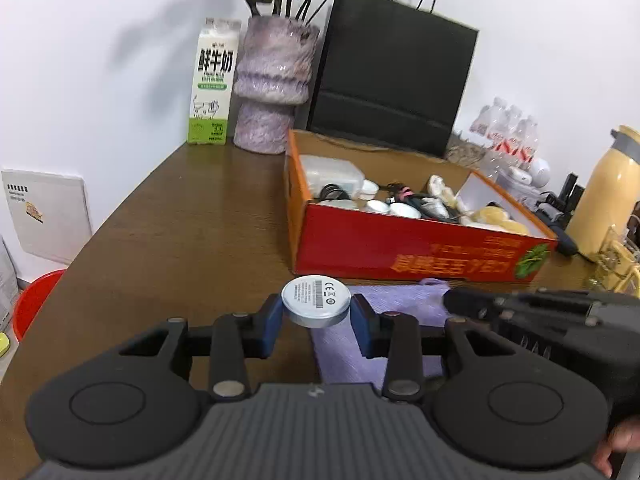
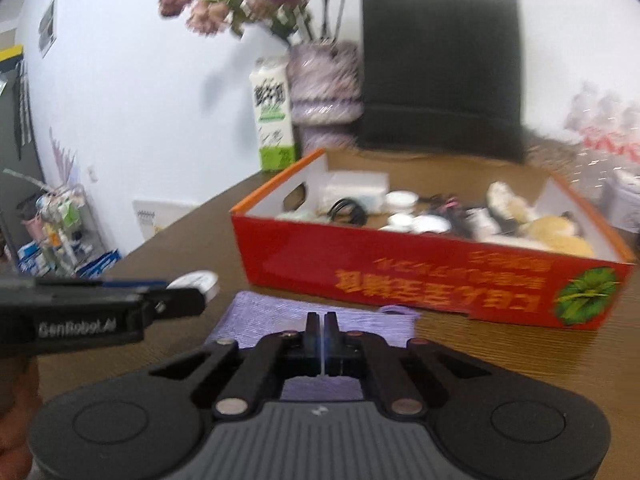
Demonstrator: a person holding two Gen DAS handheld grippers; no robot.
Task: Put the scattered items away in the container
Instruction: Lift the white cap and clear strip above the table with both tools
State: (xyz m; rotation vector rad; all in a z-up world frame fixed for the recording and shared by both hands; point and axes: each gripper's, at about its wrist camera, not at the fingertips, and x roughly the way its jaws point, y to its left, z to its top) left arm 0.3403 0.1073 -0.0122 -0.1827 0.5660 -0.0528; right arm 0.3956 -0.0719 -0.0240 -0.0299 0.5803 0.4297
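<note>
While level, both grippers (image 1: 316,312) (image 2: 322,344) alongside.

A milk carton (image 1: 212,84), a purple vase (image 1: 272,84) of flowers and a black paper bag (image 1: 392,76) stand against the wall.

One red box (image 1: 400,248), one purple cloth (image 1: 400,304), one silver disc (image 1: 316,300), one milk carton (image 1: 212,84), one vase (image 1: 272,84), one black bag (image 1: 392,76), one yellow flask (image 1: 600,200).

Left gripper (image 1: 316,312): held tilted downward, blue pads clamped on either side of a round silver disc (image 1: 316,300).
Right gripper (image 2: 322,336): tilted downward, jaws brought fully together, nothing seen between them.
Hand (image 1: 618,446): partly seen at the right edge behind the left gripper.
</note>
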